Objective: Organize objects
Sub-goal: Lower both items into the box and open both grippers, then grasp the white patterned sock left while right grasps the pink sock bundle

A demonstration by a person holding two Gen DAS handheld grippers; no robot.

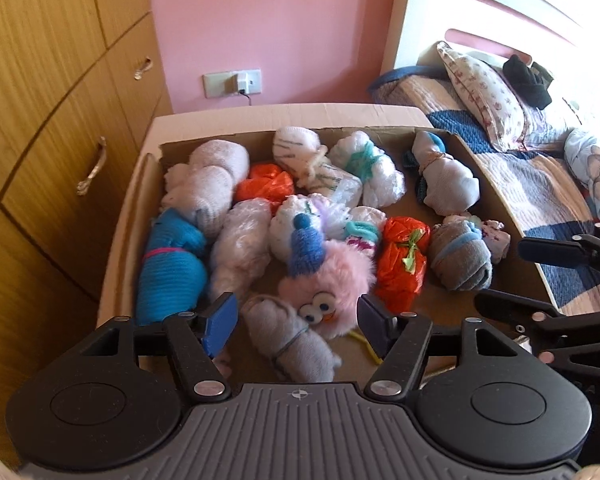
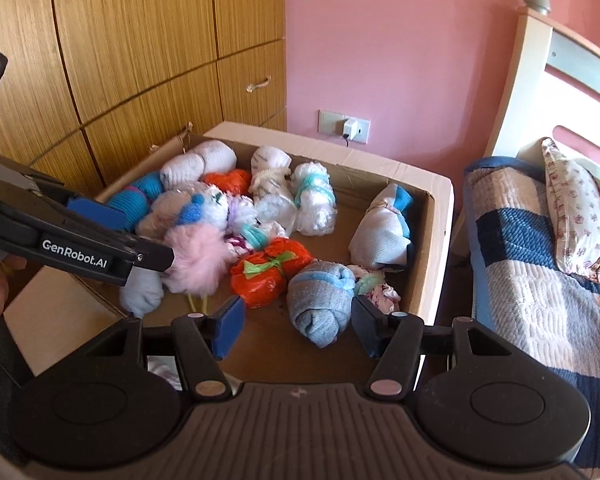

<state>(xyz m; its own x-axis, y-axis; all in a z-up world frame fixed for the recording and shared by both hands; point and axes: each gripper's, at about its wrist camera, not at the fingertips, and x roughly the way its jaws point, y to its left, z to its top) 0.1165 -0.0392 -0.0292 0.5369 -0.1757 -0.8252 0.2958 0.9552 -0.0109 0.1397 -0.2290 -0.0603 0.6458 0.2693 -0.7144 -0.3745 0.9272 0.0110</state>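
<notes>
Above cardboard box [image 1: 148, 184] of tied bundles, frame centre: left gripper [image 1: 296, 322] and right gripper [image 2: 298, 326], jaws spread, empty.

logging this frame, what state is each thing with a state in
brown cardboard box: open, holding tied bundles
pink fluffy toy with blue knit hat: lying in the box, not gripped
left gripper: jaws open, empty
right gripper: jaws open, empty
white charger: plugged in
</notes>
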